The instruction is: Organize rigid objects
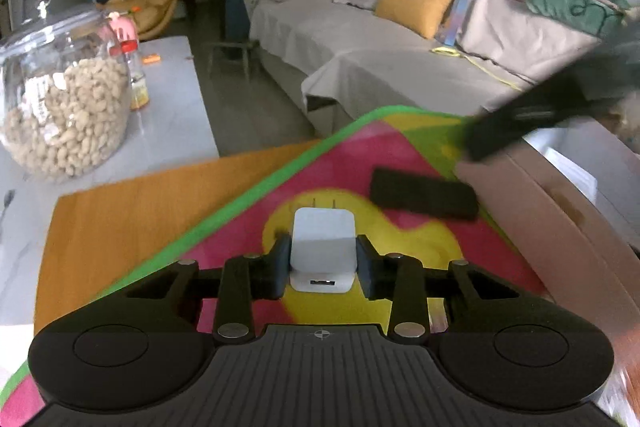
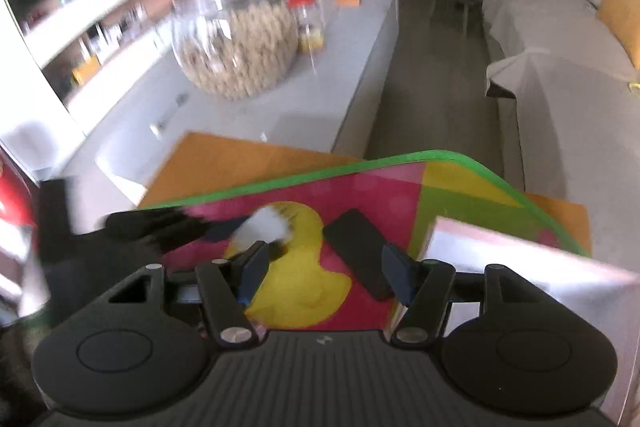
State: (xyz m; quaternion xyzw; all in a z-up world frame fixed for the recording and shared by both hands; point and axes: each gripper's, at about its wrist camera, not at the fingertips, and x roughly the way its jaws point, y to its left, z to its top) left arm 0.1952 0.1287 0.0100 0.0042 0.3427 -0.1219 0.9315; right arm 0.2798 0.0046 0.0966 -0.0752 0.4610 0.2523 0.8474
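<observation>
**White charger in my left claw, right claw empty**

My left claw (image 1: 323, 259) is clamped on the charger (image 1: 323, 247), a white plug block. Both pads press its sides, its two prongs point away from me and its port faces my camera. It sits low over the yellow duck printed on the mat (image 1: 248, 227), a pink and yellow sheet with a green border; I cannot tell whether the charger touches the mat.

My right claw (image 2: 324, 267) stands apart with nothing between its pads. Below it lies a black slab (image 2: 360, 251), flat on the mat just beside the duck, its near end close to the right pad. In the left view the same slab (image 1: 424, 193) lies beyond the charger, to the right.

A pale box (image 2: 520, 259) rests on the mat's right side, its wall just beside the slab. An orange board (image 1: 120, 219) lies under the mat, on a white table (image 1: 176, 115). Farther along the table stands a glass jar (image 1: 68, 107) full of nuts, with a small red-capped bottle (image 1: 136, 75) beside it.

I can read no brand, label or writing anywhere; the jar's label is too blurred.
</observation>
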